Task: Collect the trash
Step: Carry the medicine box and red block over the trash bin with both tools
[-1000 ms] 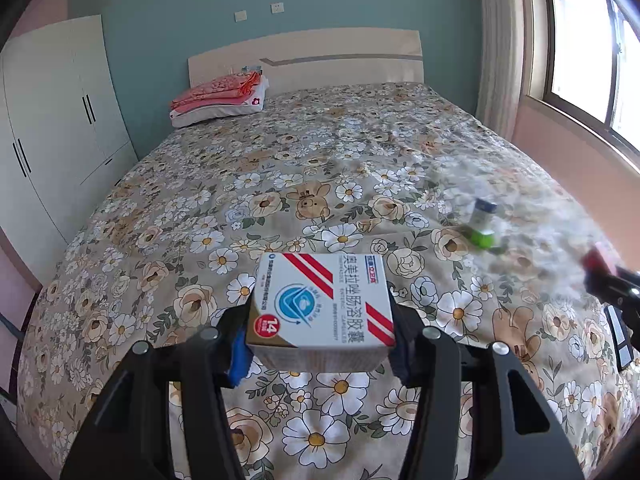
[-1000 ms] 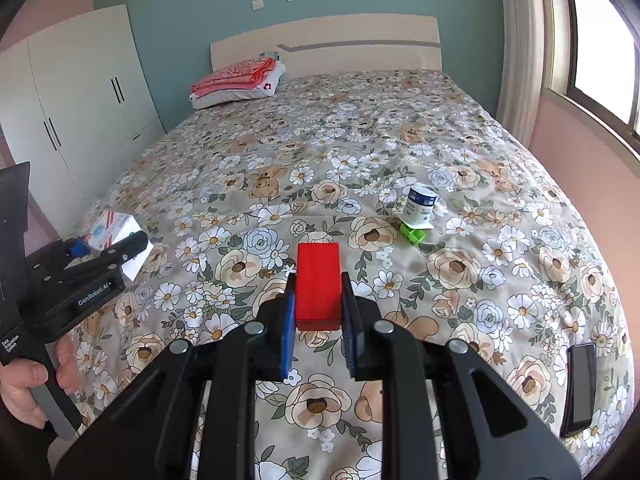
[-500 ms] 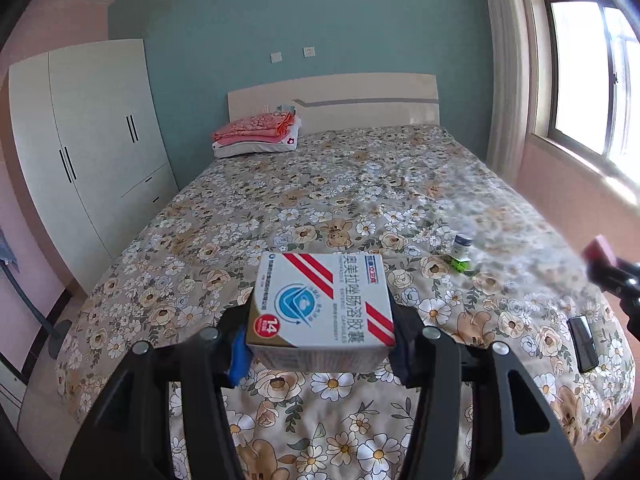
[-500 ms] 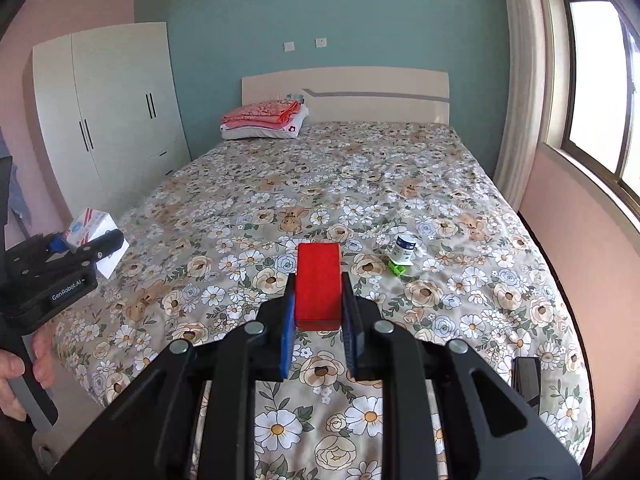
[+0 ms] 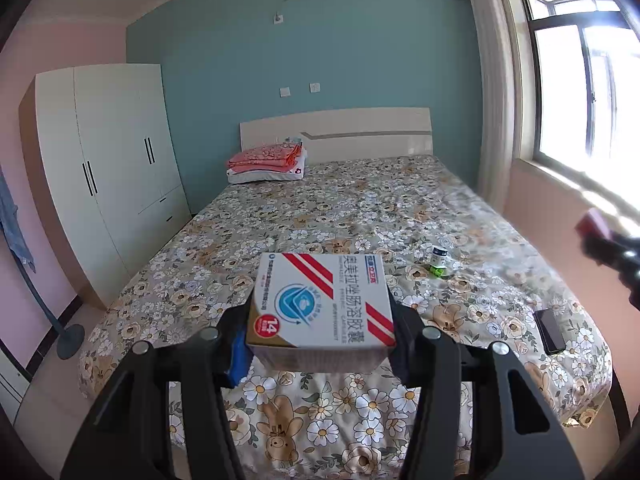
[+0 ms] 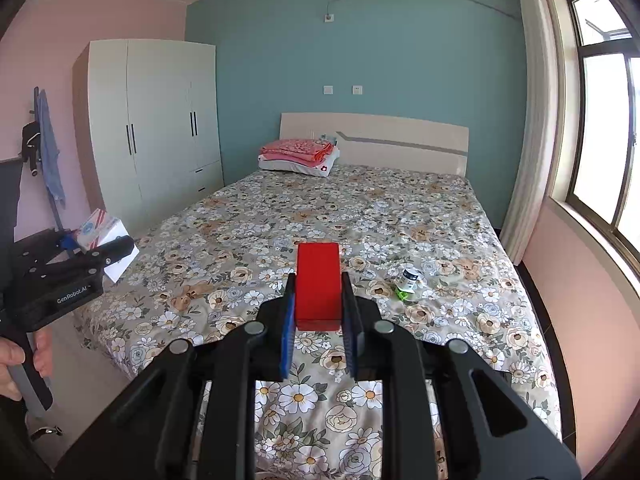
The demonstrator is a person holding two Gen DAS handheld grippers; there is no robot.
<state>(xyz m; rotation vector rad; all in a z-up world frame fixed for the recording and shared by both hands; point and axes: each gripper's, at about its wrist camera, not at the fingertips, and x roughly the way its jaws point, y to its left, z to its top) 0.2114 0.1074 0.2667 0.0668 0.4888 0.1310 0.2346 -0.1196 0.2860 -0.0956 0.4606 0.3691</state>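
Your left gripper (image 5: 320,336) is clamped on the white medicine box (image 5: 320,304), held off the foot of the bed (image 5: 360,208). Your right gripper (image 6: 318,316) pinches the red box (image 6: 318,284) above that same end. Further right on the bedspread, a small bottle (image 6: 410,278) stands beside a green scrap (image 6: 402,293).

Black tongs (image 6: 318,312) with blue pads (image 6: 287,336), silver screws, white "GenRobot.AI" lettering.

Bed (image 6: 360,216) lies mostly open; small bottle (image 6: 410,279) (perhaps uncapped) and phone (image 5: 550,331) obstruct.
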